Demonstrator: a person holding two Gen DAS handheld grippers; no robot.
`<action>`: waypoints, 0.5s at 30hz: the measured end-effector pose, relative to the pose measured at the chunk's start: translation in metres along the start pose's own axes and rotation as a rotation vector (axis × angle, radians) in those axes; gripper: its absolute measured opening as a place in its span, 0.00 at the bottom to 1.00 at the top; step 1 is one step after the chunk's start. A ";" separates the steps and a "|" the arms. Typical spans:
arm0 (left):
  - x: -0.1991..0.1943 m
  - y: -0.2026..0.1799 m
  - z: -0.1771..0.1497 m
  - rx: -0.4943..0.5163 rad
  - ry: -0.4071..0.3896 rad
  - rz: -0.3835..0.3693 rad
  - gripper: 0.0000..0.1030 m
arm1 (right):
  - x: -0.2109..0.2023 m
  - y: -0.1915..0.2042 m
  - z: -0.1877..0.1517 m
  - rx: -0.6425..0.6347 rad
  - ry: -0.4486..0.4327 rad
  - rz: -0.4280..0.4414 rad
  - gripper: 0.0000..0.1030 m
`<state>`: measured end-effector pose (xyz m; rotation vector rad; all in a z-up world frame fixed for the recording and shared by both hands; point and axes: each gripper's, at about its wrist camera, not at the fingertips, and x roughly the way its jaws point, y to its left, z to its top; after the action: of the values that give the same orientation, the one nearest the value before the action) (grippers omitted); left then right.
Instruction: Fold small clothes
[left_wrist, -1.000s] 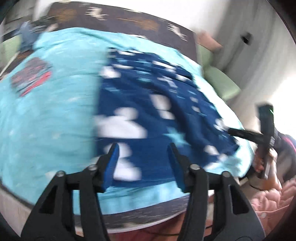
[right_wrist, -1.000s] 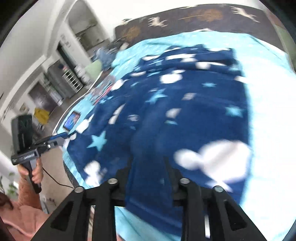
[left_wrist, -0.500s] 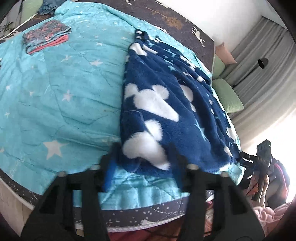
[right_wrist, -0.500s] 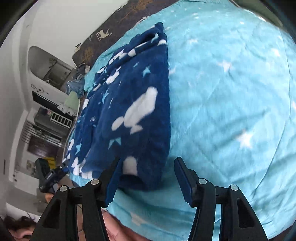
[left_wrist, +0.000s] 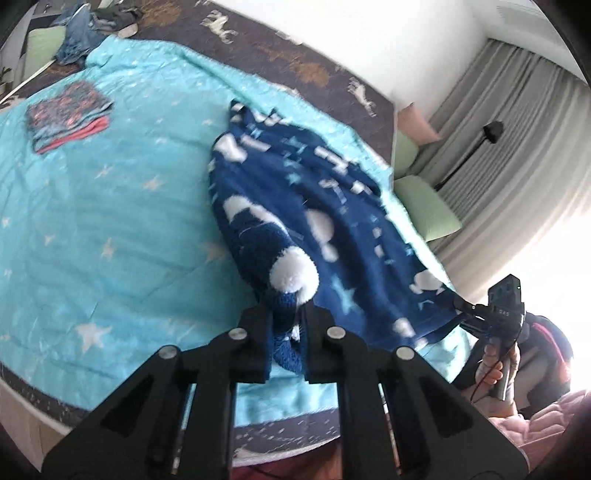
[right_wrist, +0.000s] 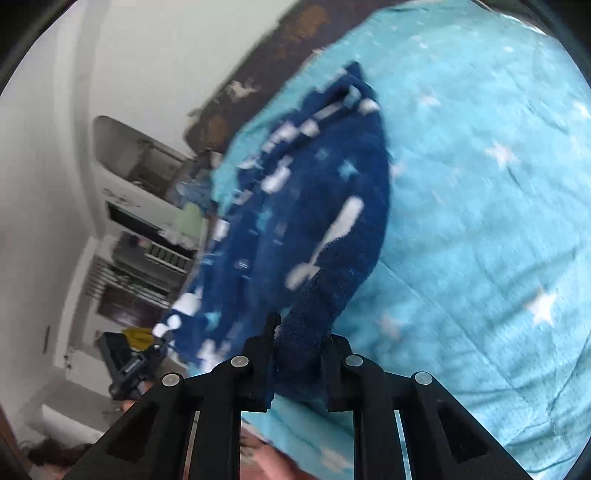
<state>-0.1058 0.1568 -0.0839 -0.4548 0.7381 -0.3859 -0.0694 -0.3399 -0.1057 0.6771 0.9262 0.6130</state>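
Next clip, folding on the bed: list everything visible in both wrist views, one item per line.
Fleece garment: 1, navy with white shapes and pale stars, lying along the bed, near corners lifted.
Bedspread: 1, turquoise with white stars, covering the bed.
Folded clothes: 1 small stack, dark print over red, far left on the bedspread.
Loose clothes: 1 bluish heap, far corner of the bed.
Dark sheet: 1, brown with animal print, at the far edge.
Cushions: 2 green, 1 pink, right of the bed.
Curtains: grey, right wall.
Floor lamp: 1, black, by the curtains.
Left gripper: black, jaws just closed on a garment corner.
Right gripper: black, jaws just closed on the other corner.
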 end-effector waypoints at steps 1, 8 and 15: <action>0.000 -0.002 0.003 0.003 -0.007 -0.008 0.12 | -0.001 0.003 0.003 -0.009 -0.006 0.010 0.17; 0.005 -0.013 0.033 0.029 -0.052 -0.044 0.12 | -0.006 0.017 0.025 -0.045 -0.030 0.063 0.16; 0.022 -0.026 0.085 0.057 -0.073 -0.085 0.12 | -0.004 0.033 0.065 -0.086 -0.062 0.094 0.16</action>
<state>-0.0347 0.1462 -0.0274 -0.4458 0.6365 -0.4667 -0.0211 -0.3389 -0.0512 0.6620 0.8091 0.7077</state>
